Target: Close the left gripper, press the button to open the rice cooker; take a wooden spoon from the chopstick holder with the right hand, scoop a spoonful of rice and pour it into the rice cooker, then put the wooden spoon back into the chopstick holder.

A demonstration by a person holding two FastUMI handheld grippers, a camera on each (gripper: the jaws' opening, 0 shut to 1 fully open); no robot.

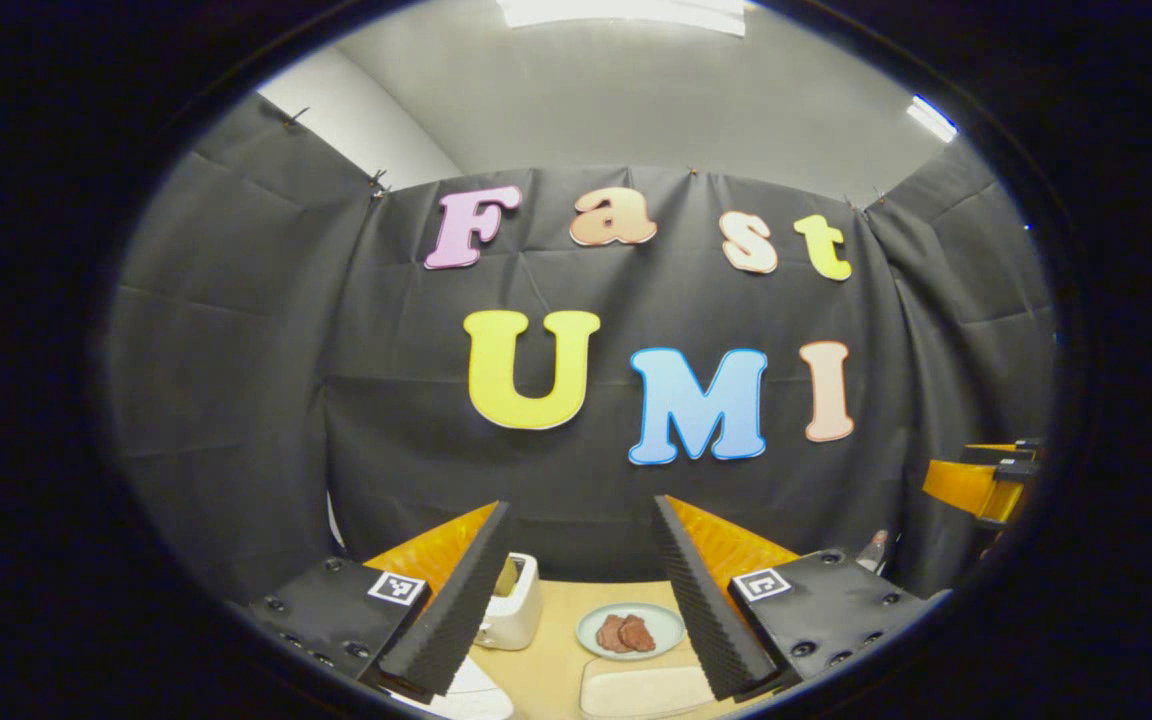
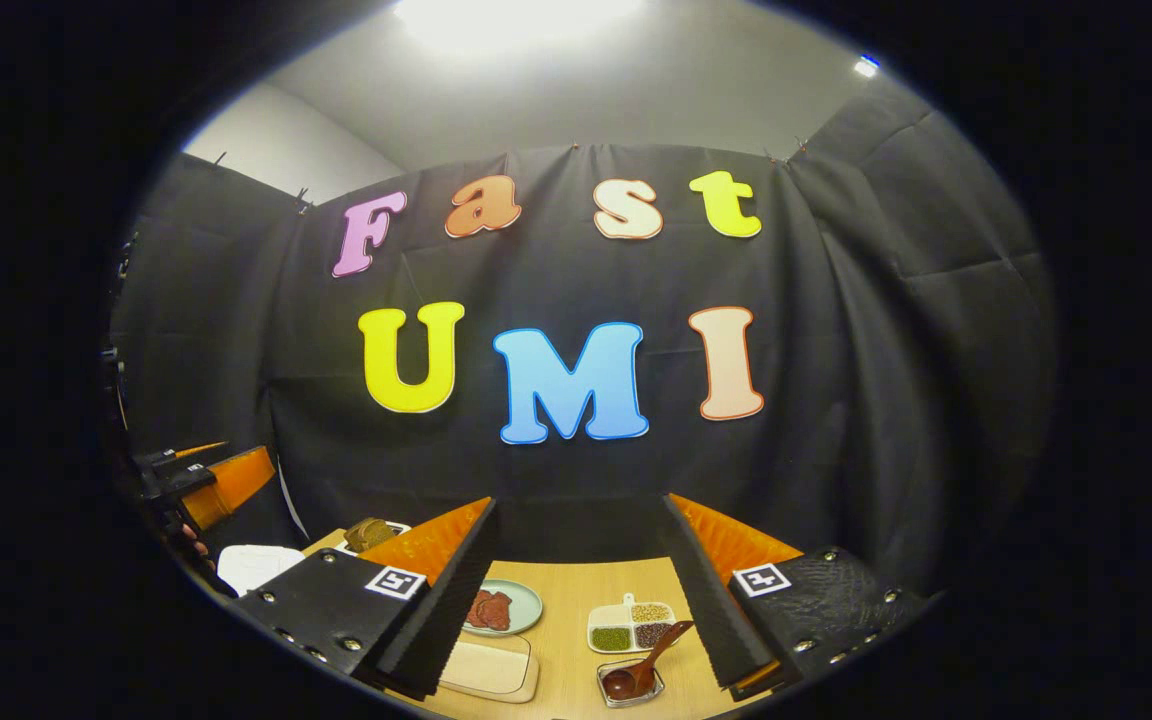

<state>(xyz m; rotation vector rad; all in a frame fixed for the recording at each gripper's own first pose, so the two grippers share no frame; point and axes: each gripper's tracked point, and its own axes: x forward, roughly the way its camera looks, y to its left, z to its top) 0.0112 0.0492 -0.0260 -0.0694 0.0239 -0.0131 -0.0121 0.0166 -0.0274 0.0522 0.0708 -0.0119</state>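
The wooden surface (image 2: 576, 610) carries the things, seen low between each claw's fingers. In the right gripper view a dark brown wooden spoon (image 2: 644, 668) lies with its bowl in a small clear square holder (image 2: 630, 684) near the front edge, its handle slanting up and to the right towards the divided dish. That white divided dish (image 2: 631, 626) has three compartments: one of pale grains along the top, one green and one dark below. Left of it is one pale green plate (image 2: 502, 607) with reddish-brown pieces on it, and nearer the front one cream tray (image 2: 486, 668). At the far left a white rounded thing (image 2: 256, 565) sits at the surface's edge; whether it is the rice cooker cannot be told.

In the left gripper view one white toaster (image 1: 516, 605) stands behind the left finger with a slice in its slot, beside the same plate (image 1: 630, 630) and the tray (image 1: 641, 690).

The right claw (image 2: 576, 595) is held raised and level above the surface, facing the booth's wall, fingers wide apart and gripping nothing. The left claw (image 1: 581, 595) is posed likewise, fingers wide apart and empty. Each view catches the other claw at its side edge, up off the surface.
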